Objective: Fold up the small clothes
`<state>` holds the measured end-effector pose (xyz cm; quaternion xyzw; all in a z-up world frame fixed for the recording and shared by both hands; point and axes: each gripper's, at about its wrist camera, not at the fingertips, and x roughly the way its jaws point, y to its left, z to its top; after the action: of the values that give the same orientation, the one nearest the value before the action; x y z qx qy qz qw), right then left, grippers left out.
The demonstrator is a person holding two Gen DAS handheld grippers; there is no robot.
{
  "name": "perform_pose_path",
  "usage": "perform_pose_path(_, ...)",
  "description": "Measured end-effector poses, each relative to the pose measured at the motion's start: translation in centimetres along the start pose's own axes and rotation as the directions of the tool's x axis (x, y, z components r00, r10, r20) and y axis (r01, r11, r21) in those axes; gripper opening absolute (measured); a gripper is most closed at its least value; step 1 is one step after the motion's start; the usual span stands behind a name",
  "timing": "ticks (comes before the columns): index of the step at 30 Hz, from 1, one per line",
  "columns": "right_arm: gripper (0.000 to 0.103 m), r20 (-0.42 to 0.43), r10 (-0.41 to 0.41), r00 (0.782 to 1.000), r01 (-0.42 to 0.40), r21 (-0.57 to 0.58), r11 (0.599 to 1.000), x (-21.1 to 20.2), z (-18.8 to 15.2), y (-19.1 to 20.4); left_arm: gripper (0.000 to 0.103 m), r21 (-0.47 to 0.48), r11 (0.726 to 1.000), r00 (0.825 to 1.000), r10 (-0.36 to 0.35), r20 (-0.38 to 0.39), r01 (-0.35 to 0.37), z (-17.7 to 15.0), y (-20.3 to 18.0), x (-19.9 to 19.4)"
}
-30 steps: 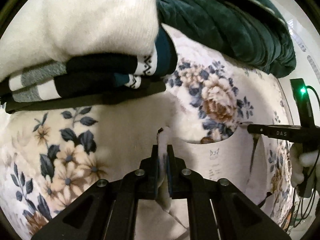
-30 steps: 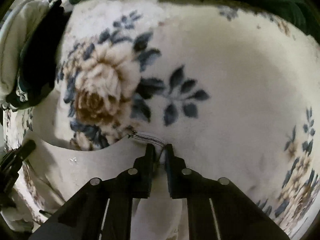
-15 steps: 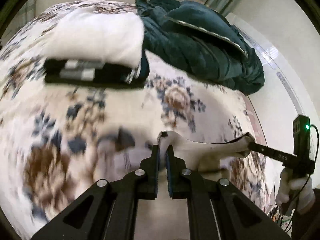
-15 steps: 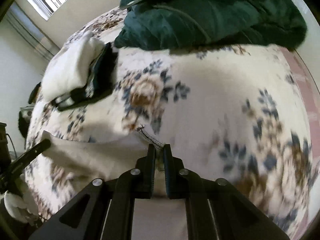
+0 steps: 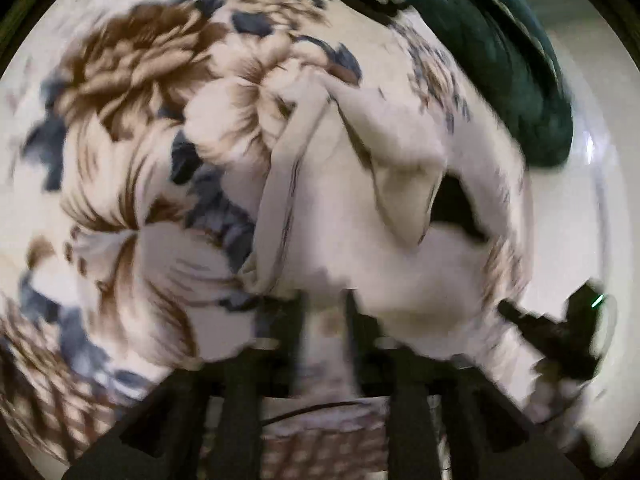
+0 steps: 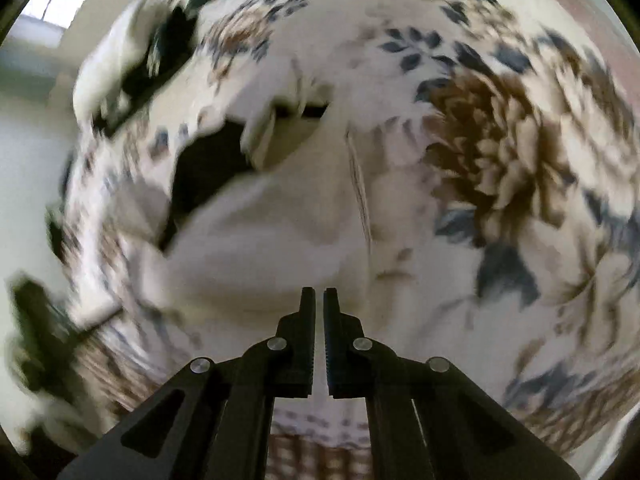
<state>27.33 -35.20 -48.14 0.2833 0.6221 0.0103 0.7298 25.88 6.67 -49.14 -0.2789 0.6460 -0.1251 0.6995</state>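
A small white garment lies rumpled on the floral blanket; both views are motion-blurred. My left gripper is at the garment's near edge with its jaws parted and white cloth showing between them. My right gripper has its jaws nearly together with nothing between them, just above the garment's near edge. The right gripper also shows in the left wrist view at lower right.
A stack of folded clothes, white on top with dark pieces under it, sits at the far left of the bed. A dark green quilt is heaped at the far right. The bed's near edge is just below the grippers.
Both grippers have swung down toward the bed. The garment, held taut and lifted between them before, now lies crumpled on the blanket. The right gripper no longer holds cloth.
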Motion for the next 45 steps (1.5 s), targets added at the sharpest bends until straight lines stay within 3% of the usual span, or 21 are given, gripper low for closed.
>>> perform_pose_path(1, 0.019, 0.014, 0.023, 1.0, -0.024, 0.038, 0.999, -0.3, 0.9, -0.2, 0.053, -0.053, 0.998, 0.999, -0.043, 0.019, 0.044, 0.8, 0.0, -0.2)
perform_pose_path(2, 0.025, 0.038, 0.059, 0.998, -0.062, 0.079, 0.995, -0.5, 2.1, -0.4, 0.055, -0.102, 0.989, 0.993, -0.105, 0.056, 0.111, 1.7, -0.3, -0.4)
perform_pose_path(3, 0.038, 0.052, 0.072, 0.996, -0.078, 0.113, 0.991, -0.6, 3.0, -0.4, 0.055, -0.128, 0.981, 0.988, -0.137, 0.076, 0.146, 2.4, -0.8, -0.4)
perform_pose_path(5, 0.041, 0.083, 0.107, 0.991, -0.119, 0.161, 0.98, -0.2, 5.1, -0.2, 0.055, -0.15, 0.97, 0.98, -0.179, 0.089, 0.191, 4.0, -2.4, 0.4)
perform_pose_path(7, 0.041, 0.091, 0.124, 0.988, -0.14, 0.203, 0.969, 0.5, 6.6, 0.2, 0.056, -0.162, 0.967, 0.979, -0.184, 0.082, 0.196, 5.1, -3.8, 1.6)
perform_pose_path(11, 0.041, 0.071, 0.111, 0.991, -0.126, 0.268, 0.955, 2.9, 8.5, 1.0, 0.054, -0.139, 0.985, 0.994, -0.093, 0.051, 0.1, 7.3, -6.1, 4.9)
perform_pose_path(12, 0.039, 0.078, 0.111, 0.991, -0.129, 0.281, 0.951, 3.2, 8.9, 1.2, 0.053, -0.131, 0.989, 0.996, -0.068, 0.057, 0.075, 7.2, -6.2, 5.3)
perform_pose_path(13, 0.02, 0.096, 0.106, 0.99, -0.129, 0.285, 0.95, 3.2, 8.9, 1.2, 0.043, -0.12, 0.991, 0.996, -0.043, 0.073, 0.052, 6.9, -6.1, 5.3)
perform_pose_path(14, 0.011, 0.108, 0.091, 0.99, -0.118, 0.273, 0.955, 3.2, 8.9, 1.8, 0.004, -0.104, 0.994, 0.995, -0.023, 0.098, 0.033, 6.9, -6.2, 5.2)
perform_pose_path(15, 0.011, 0.114, 0.08, 0.99, -0.108, 0.267, 0.957, 3.1, 8.9, 2.0, 0.004, -0.085, 0.996, 0.996, -0.001, 0.09, 0.008, 6.9, -6.2, 5.1)
perform_pose_path(23, 0.009, 0.173, 0.108, 0.979, -0.145, 0.217, 0.965, -2.0, 5.1, 3.7, 0.003, -0.063, 0.997, 0.984, -0.03, 0.176, 0.041, 5.4, -3.4, -2.1)
perform_pose_path(27, 0.009, 0.166, 0.113, 0.98, -0.146, 0.204, 0.968, -3.5, 2.4, 3.5, 0.003, -0.078, 0.997, 0.988, -0.014, 0.152, 0.026, 4.7, -1.9, -2.2)
perform_pose_path(30, 0.009, 0.136, 0.081, 0.987, -0.107, 0.194, 0.975, -3.4, 0.3, 2.6, 0.003, -0.055, 0.998, 0.994, 0.03, 0.109, -0.024, 3.7, -0.8, -0.9)
perform_pose_path(34, 0.009, 0.067, 0.007, 0.998, -0.02, 0.189, 0.982, -1.5, -2.1, 0.5, 0.006, -0.024, 0.995, 0.995, 0.093, 0.022, -0.092, 2.2, 1.1, 2.0)
perform_pose_path(37, 0.009, -0.031, -0.045, 0.999, 0.049, 0.159, 0.986, 1.3, -3.1, -1.1, 0.012, -0.05, 0.994, 0.994, 0.09, -0.066, -0.094, 1.2, 2.7, 3.4)
perform_pose_path(39, 0.016, -0.133, -0.068, 0.989, 0.088, 0.147, 0.985, 3.1, -3.3, -2.0, 0.024, -0.055, 0.997, 0.997, 0.053, -0.062, -0.056, 0.6, 2.9, 2.3)
perform_pose_path(41, 0.025, -0.145, -0.084, 0.986, 0.104, 0.131, 0.986, 3.0, -3.3, -2.2, 0.041, -0.044, 0.996, 0.996, 0.081, -0.036, -0.082, 0.6, 2.6, 0.8)
perform_pose_path(43, 0.035, -0.103, -0.087, 0.991, 0.099, 0.123, 0.987, 1.6, -3.0, -2.1, 0.041, -0.047, 0.997, 0.997, 0.07, 0.014, -0.069, 1.4, 2.1, -0.8)
perform_pose_path(45, 0.035, -0.034, -0.084, 0.996, 0.087, 0.126, 0.988, -0.4, -2.4, -1.9, 0.041, -0.04, 0.998, 0.996, 0.055, 0.066, -0.052, 3.2, 1.4, -1.6)
